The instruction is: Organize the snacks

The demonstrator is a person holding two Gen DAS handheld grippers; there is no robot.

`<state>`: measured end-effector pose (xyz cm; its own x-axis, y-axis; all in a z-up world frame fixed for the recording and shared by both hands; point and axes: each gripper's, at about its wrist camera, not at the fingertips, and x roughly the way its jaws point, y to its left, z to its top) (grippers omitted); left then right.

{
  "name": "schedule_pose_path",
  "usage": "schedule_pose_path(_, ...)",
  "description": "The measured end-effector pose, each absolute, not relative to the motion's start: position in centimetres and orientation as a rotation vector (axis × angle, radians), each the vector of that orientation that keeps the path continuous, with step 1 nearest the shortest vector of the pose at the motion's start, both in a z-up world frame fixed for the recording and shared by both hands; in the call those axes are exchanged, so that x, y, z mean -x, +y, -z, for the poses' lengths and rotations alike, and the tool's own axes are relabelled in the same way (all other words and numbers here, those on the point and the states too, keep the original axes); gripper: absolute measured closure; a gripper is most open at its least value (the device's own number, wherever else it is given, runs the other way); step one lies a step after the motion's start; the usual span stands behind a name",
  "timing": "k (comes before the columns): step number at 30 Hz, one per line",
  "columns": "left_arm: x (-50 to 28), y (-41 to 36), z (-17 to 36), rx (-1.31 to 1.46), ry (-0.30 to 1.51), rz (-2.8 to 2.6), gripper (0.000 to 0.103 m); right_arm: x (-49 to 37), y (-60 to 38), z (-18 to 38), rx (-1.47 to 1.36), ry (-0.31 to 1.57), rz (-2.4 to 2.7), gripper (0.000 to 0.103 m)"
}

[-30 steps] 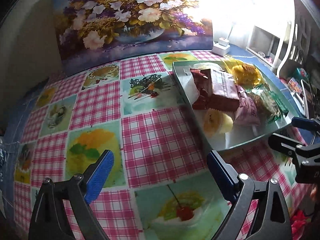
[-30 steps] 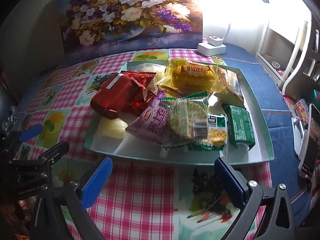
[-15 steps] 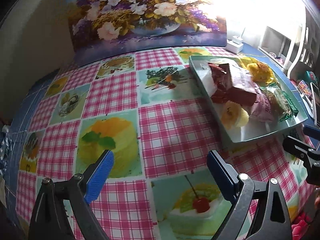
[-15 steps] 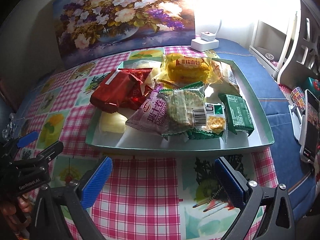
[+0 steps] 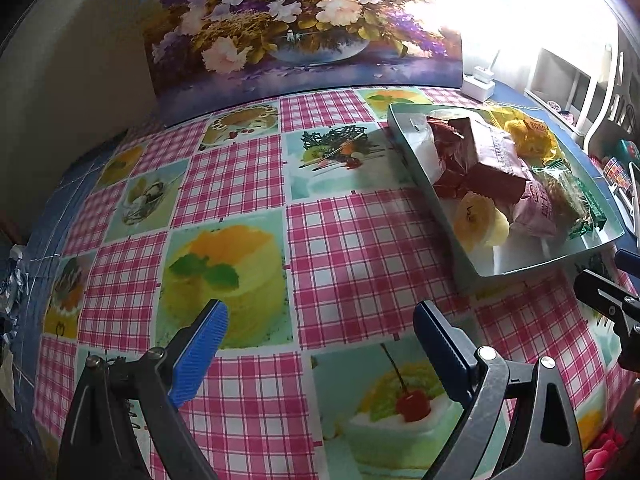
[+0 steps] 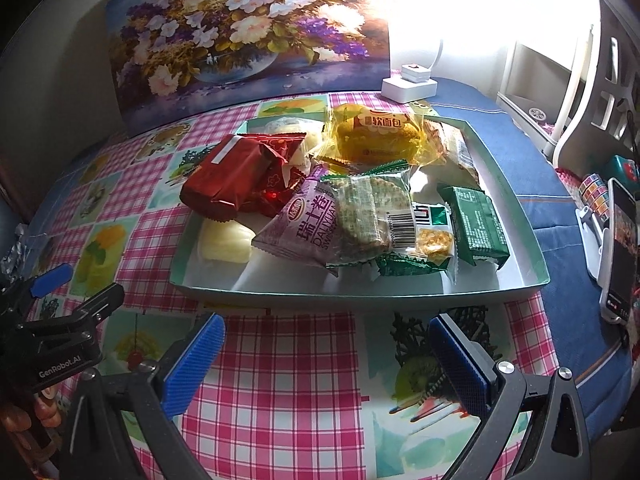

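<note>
- The cloth (image 6: 280, 380) on the counter is pink-and-white check, with pale green squares picturing cakes and fruit.
- The tray (image 6: 360, 300) is pale green outside, white inside.
- One wrapper (image 6: 228, 178) is shiny red, another (image 6: 310, 220) lilac, another (image 6: 476, 224) dark green, another (image 6: 376, 132) clear yellow.
- Each hand-held gripper has blue ribbed pads (image 6: 192, 364).
- The painting (image 6: 240, 32) shows purple, white and pink flowers.
</note>
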<state>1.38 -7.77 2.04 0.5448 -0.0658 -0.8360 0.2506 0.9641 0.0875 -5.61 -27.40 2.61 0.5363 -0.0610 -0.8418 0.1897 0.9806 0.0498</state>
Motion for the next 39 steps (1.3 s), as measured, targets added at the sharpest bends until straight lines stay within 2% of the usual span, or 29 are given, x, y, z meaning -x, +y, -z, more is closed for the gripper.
schedule_pose_path(39,-1.76,-7.24,-1.17,-0.201,1.006,0.187,0.009,5.53,-27.12,-2.66,-0.128,0.988,0.153,0.0)
